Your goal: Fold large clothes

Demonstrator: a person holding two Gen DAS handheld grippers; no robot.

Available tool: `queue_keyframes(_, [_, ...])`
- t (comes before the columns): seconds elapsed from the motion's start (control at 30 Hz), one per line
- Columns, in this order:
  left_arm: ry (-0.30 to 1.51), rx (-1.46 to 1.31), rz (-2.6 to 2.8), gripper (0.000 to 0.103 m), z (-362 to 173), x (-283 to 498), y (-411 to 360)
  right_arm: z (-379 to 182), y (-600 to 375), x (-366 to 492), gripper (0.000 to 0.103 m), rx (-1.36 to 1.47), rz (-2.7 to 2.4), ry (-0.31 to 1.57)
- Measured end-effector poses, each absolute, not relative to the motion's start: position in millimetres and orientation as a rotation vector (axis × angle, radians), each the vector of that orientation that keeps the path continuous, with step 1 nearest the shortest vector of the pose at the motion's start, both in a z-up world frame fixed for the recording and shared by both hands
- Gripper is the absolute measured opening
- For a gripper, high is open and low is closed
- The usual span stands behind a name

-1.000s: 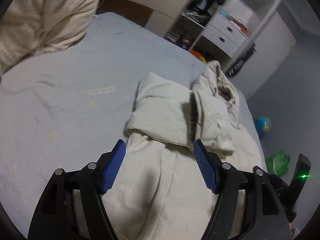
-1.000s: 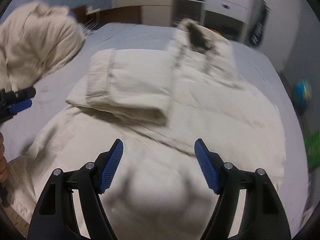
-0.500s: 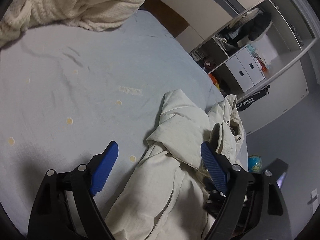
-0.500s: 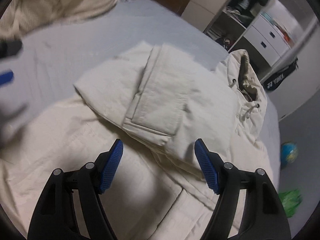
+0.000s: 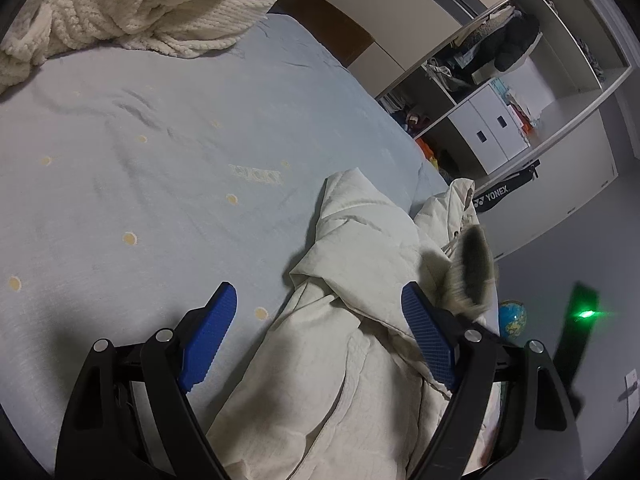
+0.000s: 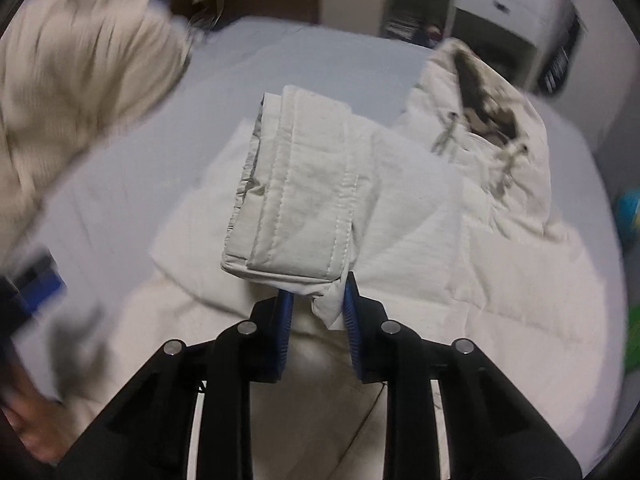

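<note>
knitted cream blanket (image 5: 152,4) on blue bedsheet (image 5: 160,152), open wardrobe (image 5: 500,92), globe (image 5: 513,317)

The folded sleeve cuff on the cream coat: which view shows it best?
The right wrist view. There the sleeve cuff lies flat across the cream coat, stitching visible, with the right claw closing on its near edge. The left wrist view shows it only as a rumpled fold, edge-on beyond the open left claw.

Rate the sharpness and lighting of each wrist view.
Left wrist view: mostly sharp, dim room light; the bedsheet and knit blanket are crisp, only the hood's fur trim smears, and a green light flares. Right wrist view: motion-blurred at the edges, though the jacket's sleeve cuff stays fairly clear; fisheye bends both.
</note>
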State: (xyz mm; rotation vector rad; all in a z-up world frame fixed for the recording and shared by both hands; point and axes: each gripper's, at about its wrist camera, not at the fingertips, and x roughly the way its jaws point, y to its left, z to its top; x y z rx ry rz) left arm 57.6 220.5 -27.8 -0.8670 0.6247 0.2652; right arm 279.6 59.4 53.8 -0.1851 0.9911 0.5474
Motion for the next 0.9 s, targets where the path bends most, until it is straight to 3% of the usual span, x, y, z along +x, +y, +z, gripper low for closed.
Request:
queue_keyframes(0.23, [0.641, -0.832, 0.266, 0.081, -27.3, 60.6, 215.4, 88.3, -34.7, 313.9, 0.016, 0.272, 0.459, 0.954])
queue_keyframes(0.4, [0.643, -0.823, 0.269, 0.081, -27.0, 60.6, 213.7, 83.0, -97.8, 324.6, 0.015, 0.477, 0.388, 0.948])
queue_keyframes(0.9, [0.669, -0.766, 0.264, 0.081, -26.0, 67.7, 207.6, -11.1, -203.7, 302.1, 0.011, 0.788, 0.156, 1.069])
